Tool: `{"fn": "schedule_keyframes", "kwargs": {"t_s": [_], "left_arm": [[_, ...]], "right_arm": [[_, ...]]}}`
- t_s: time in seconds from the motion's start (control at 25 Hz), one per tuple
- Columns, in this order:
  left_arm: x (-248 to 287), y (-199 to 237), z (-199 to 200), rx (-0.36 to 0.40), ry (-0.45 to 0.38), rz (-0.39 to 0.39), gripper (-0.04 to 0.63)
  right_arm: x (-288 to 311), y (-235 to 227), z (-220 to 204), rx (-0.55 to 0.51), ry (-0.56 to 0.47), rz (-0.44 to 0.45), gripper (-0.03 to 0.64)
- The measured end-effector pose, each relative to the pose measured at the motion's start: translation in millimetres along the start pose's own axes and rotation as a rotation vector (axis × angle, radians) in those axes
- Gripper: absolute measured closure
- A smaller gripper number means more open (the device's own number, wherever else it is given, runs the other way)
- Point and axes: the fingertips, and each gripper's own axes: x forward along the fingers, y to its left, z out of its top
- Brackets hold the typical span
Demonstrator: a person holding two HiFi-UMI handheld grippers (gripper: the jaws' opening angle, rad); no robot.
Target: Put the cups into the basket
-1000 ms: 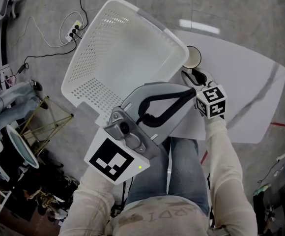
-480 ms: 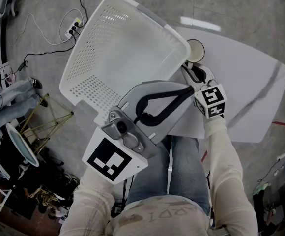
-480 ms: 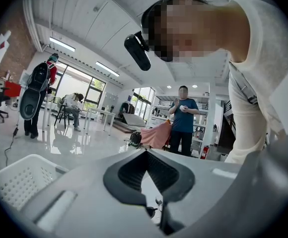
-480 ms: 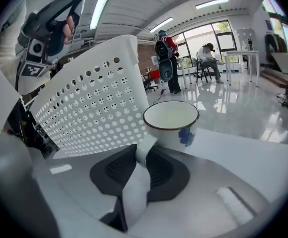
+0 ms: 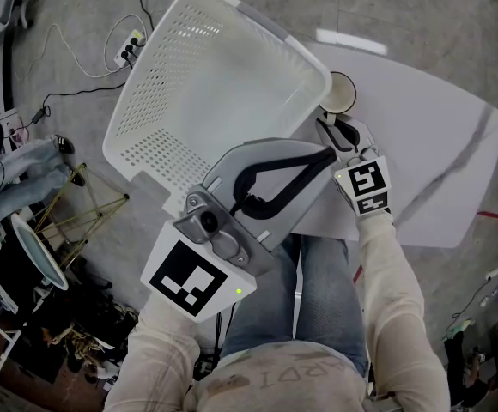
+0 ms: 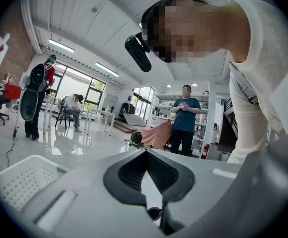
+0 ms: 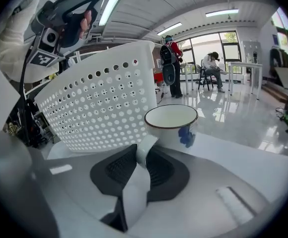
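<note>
Right claw (image 7: 143,155) has just been closing and pinches the handle of the cup (image 7: 171,117), which stands on the bench (image 7: 248,155) just beside the basket (image 7: 99,103), so lifting looks next; left claw (image 6: 145,155) pressed together, empty.

Reaching forward with left gripper (image 6: 146,155) and right gripper (image 7: 143,155).
Closing right jaws on cup (image 7: 171,120) handle, pointing down; holding left jaws together, empty.

The basket (image 5: 146,101) gapes open from above. Its holed wall stands just beside the cup (image 5: 338,95), and the left claw (image 5: 328,154) hangs over its near corner. Right of the cup the bench (image 5: 429,144) lies bare.
</note>
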Motion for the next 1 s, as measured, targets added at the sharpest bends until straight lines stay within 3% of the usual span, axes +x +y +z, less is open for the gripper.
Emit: {"fn": "schedule_keyframes", "kwargs": {"t_s": [0.56, 0.76, 1.0], "left_arm": [[-6, -32, 36, 0.038, -0.054, 0.0, 0.594], [-14, -35, 59, 0.042, -0.09, 0.047, 0.594], [-52, -42, 97, 0.034, -0.152, 0.156, 0.594]], "right_arm": [[-76, 15, 62, -0.056, -0.093, -0.001, 0.537], [-107, 27, 103, -0.101, -0.127, 0.033, 0.537], [-143, 63, 163, -0.199, -0.157, 0.114, 0.537]]}}
